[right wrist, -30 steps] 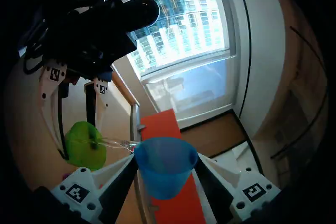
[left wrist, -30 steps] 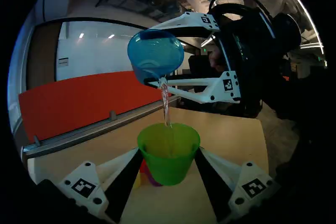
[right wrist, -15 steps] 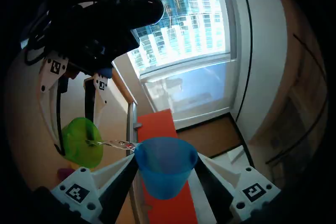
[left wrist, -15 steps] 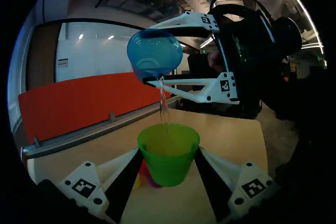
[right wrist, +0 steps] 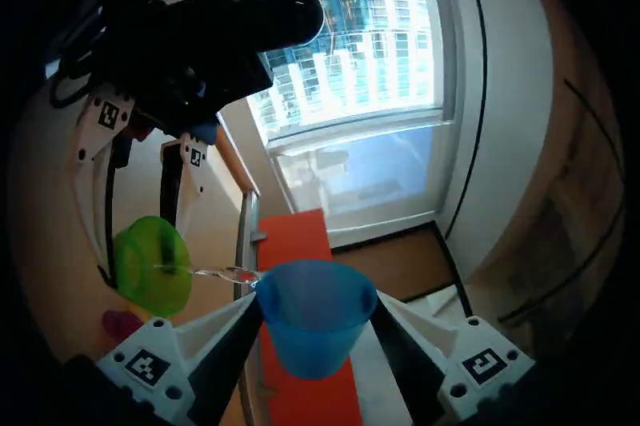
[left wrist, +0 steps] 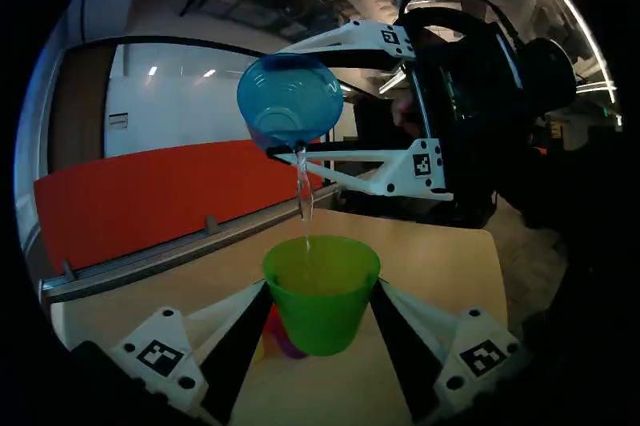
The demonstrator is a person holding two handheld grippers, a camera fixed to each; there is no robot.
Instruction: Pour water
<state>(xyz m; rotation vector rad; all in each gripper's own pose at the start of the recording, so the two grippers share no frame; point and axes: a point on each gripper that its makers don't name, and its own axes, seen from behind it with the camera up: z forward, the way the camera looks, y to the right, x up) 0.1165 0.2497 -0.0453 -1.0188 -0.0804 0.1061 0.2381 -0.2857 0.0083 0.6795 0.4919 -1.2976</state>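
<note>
Water (left wrist: 303,186) fell in a thin stream from the lip of the blue cup (left wrist: 290,101) into the open mouth of the green cup (left wrist: 322,294) directly below it. The blue cup was tipped well over, with its rim facing down and toward the camera in the left gripper view, and it hung clear above the green cup with only the stream between the two. The green cup stood upright and was held above the table (left wrist: 436,254). The left gripper (left wrist: 320,292) had its two fingers closed to the width of the green cup, one pressing on each side of the wall. The right gripper (right wrist: 316,308) was closed the same way on the blue cup, with a finger flat against either side; in the right gripper view the stream left that cup's rim sideways toward the green one. Small purple and yellow pieces (left wrist: 276,336) lay on the light wooden table just under the green cup. Beyond the table edge ran a metal rail (left wrist: 184,236), with an orange panel (left wrist: 144,194) behind it. A large bright window (right wrist: 360,50) stood above the panel in the right gripper view.
</note>
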